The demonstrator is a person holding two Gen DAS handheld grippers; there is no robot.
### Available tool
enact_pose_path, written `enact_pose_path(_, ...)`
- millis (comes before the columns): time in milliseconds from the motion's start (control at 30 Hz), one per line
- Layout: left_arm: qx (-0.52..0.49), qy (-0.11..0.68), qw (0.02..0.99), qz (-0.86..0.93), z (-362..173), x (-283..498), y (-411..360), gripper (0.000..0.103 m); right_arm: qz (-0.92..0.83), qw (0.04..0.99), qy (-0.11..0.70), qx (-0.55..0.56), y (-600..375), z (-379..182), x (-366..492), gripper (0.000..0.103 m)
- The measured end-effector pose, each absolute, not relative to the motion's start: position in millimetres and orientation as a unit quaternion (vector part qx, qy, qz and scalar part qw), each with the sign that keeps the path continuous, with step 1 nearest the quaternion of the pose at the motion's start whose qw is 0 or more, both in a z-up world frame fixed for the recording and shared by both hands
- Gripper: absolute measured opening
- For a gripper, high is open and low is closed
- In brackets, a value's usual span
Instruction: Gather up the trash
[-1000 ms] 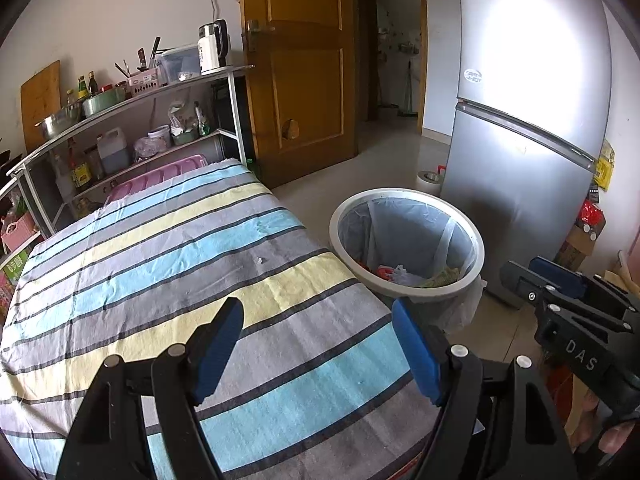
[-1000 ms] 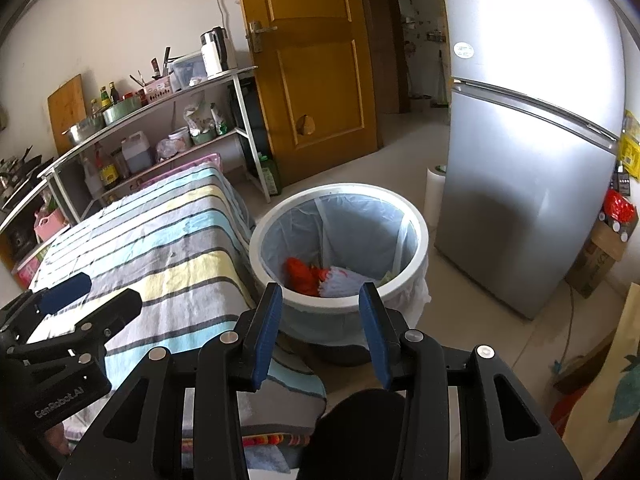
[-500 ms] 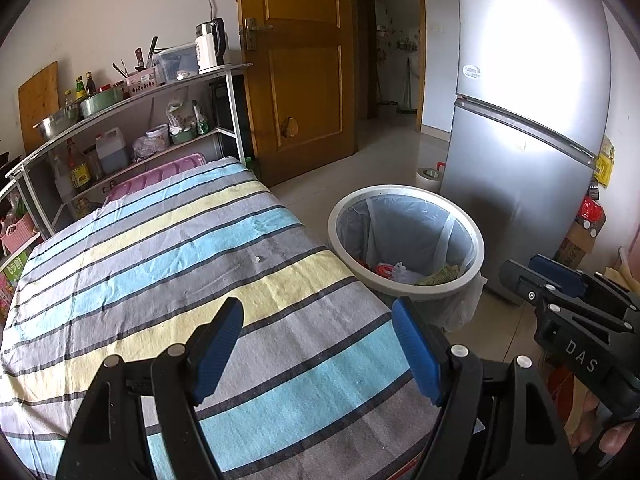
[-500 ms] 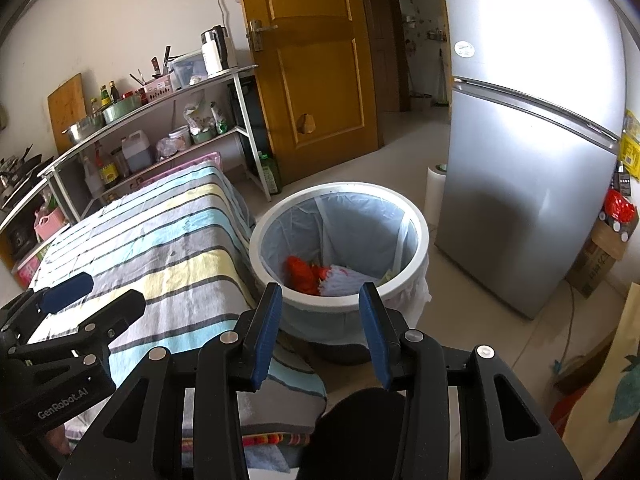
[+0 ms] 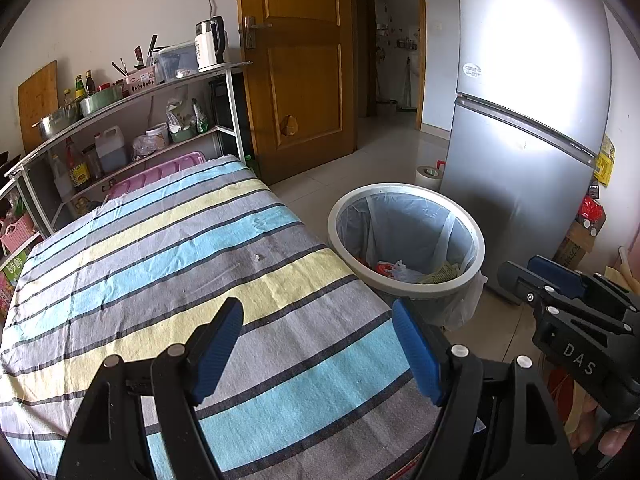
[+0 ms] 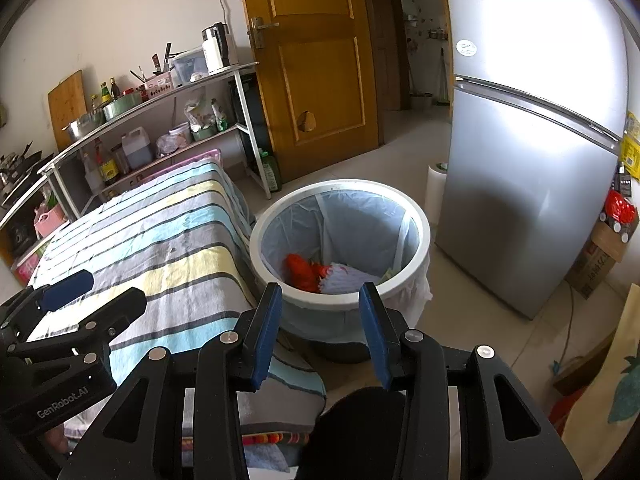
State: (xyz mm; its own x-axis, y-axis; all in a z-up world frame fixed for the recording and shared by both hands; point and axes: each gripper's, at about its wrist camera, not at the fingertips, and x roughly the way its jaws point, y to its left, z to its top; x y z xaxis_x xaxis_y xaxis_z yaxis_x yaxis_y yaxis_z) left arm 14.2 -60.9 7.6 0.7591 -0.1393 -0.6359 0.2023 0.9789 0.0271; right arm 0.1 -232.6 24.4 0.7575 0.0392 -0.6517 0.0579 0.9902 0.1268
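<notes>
The left gripper (image 5: 318, 346) hangs over the near end of the table with its blue pads (image 5: 218, 346) spread wide and nothing between them. Below it lies the striped cloth (image 5: 168, 264) that covers the table, in bands of blue, yellow and grey. A tiny pale scrap (image 5: 257, 257) sits on a grey band near the middle of the cloth, well ahead of the pads.

The right gripper (image 6: 320, 328) is held off the table's right edge, its jaws apart and holding nothing. It points toward the round white bin (image 6: 340, 312), which stands on the floor just beside the table. The bin has a pale blue liner, and the trash (image 6: 302, 272) is inside at the bottom: something red, a light crumpled piece beside it, and a greenish bit against the far wall. In the left view the same trash (image 5: 400, 270) shows low in the bin (image 5: 406, 286).

Behind the bin stands a silver fridge (image 6: 532, 160), with a white roll (image 6: 435, 190) on the floor at its corner. A wooden door (image 6: 316, 60) is further back. Metal shelves (image 5: 132, 96) along the wall past the table carry bottles, pots and a kettle (image 5: 210, 42).
</notes>
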Motion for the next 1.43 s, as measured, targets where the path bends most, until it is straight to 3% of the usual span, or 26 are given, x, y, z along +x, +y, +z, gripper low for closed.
enact_pose_path(1433,0.047,0.335,0.936,-0.092,8.8,14.0,-60.7,0.079,-0.004,0.935,0.349,0.069,-230.5,25.2,-0.3,0.041)
